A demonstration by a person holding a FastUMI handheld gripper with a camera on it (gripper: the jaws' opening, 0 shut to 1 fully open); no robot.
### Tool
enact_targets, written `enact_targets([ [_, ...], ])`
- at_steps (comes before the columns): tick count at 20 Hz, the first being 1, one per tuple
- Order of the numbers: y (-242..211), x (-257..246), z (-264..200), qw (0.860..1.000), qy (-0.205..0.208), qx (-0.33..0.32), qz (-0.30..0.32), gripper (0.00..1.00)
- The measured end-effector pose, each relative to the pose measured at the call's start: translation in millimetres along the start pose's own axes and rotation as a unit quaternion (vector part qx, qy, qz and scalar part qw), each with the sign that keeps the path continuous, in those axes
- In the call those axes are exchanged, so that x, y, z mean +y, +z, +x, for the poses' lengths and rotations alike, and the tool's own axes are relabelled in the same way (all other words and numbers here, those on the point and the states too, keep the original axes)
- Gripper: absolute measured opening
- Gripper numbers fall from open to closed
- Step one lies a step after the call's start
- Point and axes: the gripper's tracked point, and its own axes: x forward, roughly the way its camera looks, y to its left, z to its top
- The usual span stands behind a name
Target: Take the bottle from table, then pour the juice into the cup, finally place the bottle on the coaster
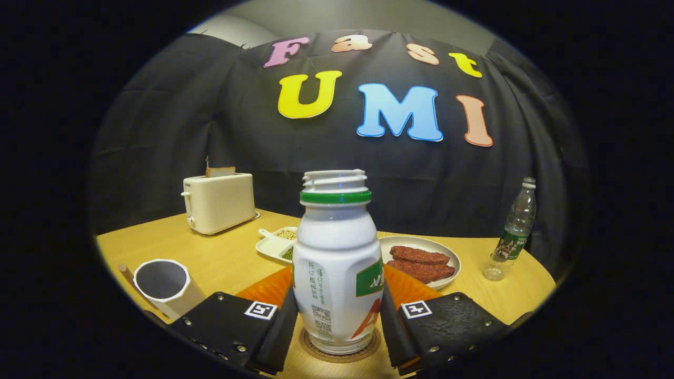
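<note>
A white juice bottle (337, 263) with a green neck ring and no cap stands upright on a round brown coaster (368, 351) on the wooden table. My gripper (337, 295) holds it low on the body, and both fingertips (288, 310) press against its sides. The bottle's base rests on the coaster between the fingers. A white cup (164, 285) stands to the left, just beyond the left finger; whether it holds juice cannot be made out.
An orange mat (266, 289) lies behind the bottle. Further back are a divided white dish (274, 245) with beans, a plate (447, 252) with meat strips and a cream toaster (218, 202). A clear water bottle (513, 231) stands at the right.
</note>
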Motion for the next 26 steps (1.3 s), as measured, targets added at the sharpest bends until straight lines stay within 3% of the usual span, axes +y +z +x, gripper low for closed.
enact_targets([
  [12, 1.9, -4.7, 0.7, 1.000, 0.003, -0.023, 0.019, 0.72],
  [16, 4.3, -4.8, -4.5, 1.000, 0.008, -0.025, 0.010, 0.78],
  [18, 15.9, -10.1, -10.3, 0.999, 0.002, -0.039, 0.000, 0.99],
  [26, 83.7, -26.5, -86.8, 0.996, -0.058, -0.074, -0.006, 0.99],
])
